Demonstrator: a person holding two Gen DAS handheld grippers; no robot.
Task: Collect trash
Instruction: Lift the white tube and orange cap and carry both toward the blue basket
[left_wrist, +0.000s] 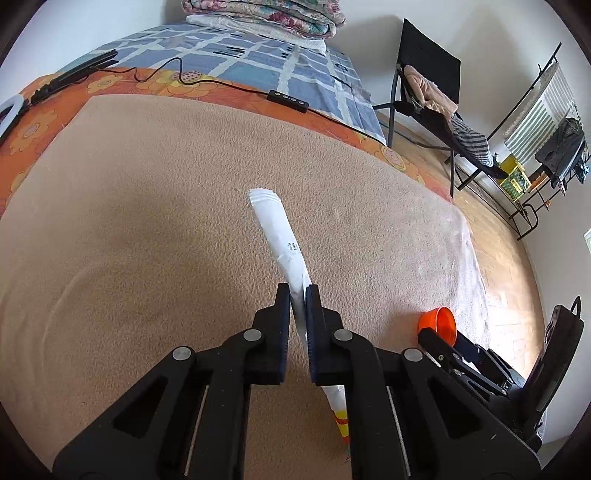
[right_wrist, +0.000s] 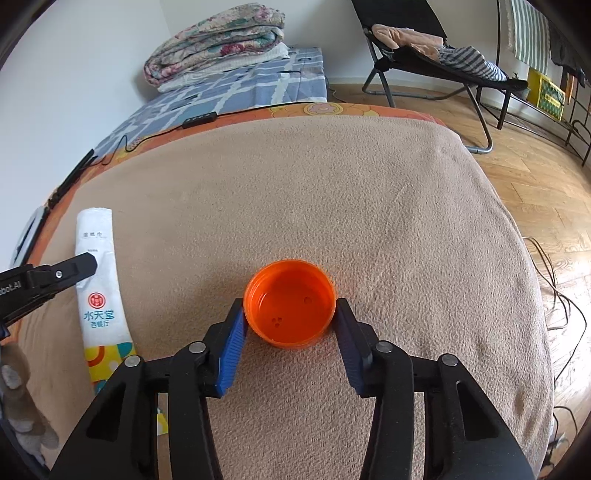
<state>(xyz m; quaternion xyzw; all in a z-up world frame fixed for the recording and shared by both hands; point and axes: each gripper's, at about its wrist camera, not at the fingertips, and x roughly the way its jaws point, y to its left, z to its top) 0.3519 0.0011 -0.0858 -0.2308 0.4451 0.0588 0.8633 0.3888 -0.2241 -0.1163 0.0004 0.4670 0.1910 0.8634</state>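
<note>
My left gripper (left_wrist: 298, 291) is shut on a long white wet-wipe packet (left_wrist: 277, 229), held edge-on above the tan blanket (left_wrist: 147, 221). The packet also shows flat-faced at the left of the right wrist view (right_wrist: 99, 288), with the left gripper's finger (right_wrist: 74, 269) across it. My right gripper (right_wrist: 290, 310) is closed on an orange plastic cap (right_wrist: 290, 306), open side up, with its blue pads touching both sides. The cap also shows at the right of the left wrist view (left_wrist: 439, 323).
A black cable with an inline remote (left_wrist: 288, 99) lies across the bed beyond the blanket. Folded quilts (right_wrist: 218, 40) sit at the bed's far end. A black folding chair (right_wrist: 436, 48) with clothes and a drying rack (left_wrist: 543, 122) stand on the wooden floor at right.
</note>
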